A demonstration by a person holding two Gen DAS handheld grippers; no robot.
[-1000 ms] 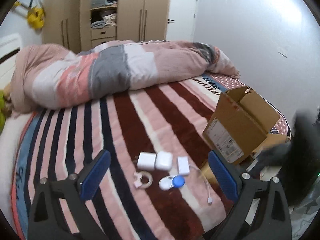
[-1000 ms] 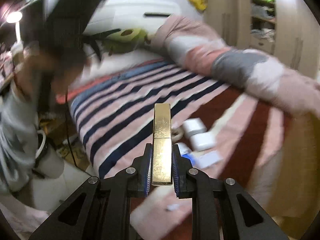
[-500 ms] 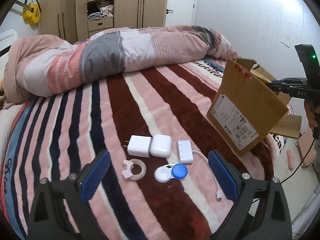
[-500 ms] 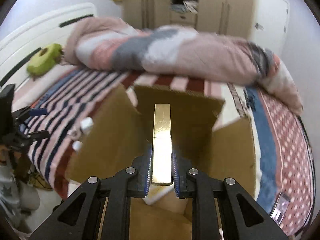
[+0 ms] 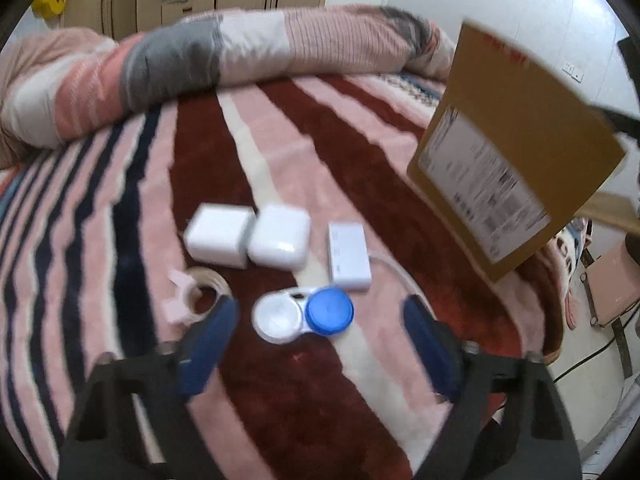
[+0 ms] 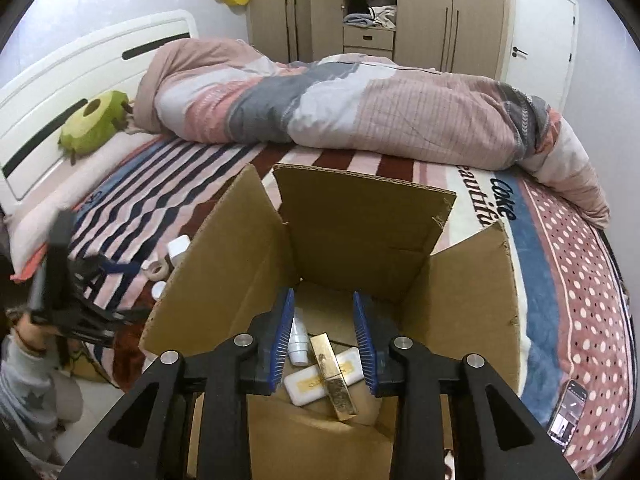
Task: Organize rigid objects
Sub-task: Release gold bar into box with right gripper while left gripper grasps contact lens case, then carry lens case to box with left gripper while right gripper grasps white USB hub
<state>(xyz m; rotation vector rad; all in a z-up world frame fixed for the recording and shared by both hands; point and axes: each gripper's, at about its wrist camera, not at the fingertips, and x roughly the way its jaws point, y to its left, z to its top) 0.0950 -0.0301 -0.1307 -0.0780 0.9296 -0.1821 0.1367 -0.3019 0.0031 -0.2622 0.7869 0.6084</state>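
My right gripper (image 6: 325,344) is open above the open cardboard box (image 6: 360,232). Inside the box lie a gold bar-shaped case (image 6: 334,376), a cream flat case (image 6: 320,380) and a small white bottle (image 6: 300,340). My left gripper (image 5: 320,320) is open just above the striped bed, its fingers either side of a white-and-blue contact lens case (image 5: 304,314). Beyond it lie a white charger (image 5: 218,234), a white earbud case (image 5: 280,236), a white adapter with cable (image 5: 348,256) and a tape roll (image 5: 200,292). The box also shows in the left wrist view (image 5: 516,152).
A bunched pink and grey duvet (image 6: 360,100) lies across the bed's far side. A green plush (image 6: 94,122) sits by the headboard. A phone (image 6: 568,416) lies on the dotted bed edge. Wardrobes (image 6: 368,8) stand behind. The bed edge drops to the floor (image 5: 600,320) at right.
My right gripper has opened and let go of the gold case, which now lies in the box. My left gripper has moved down and closer to the contact lens case.
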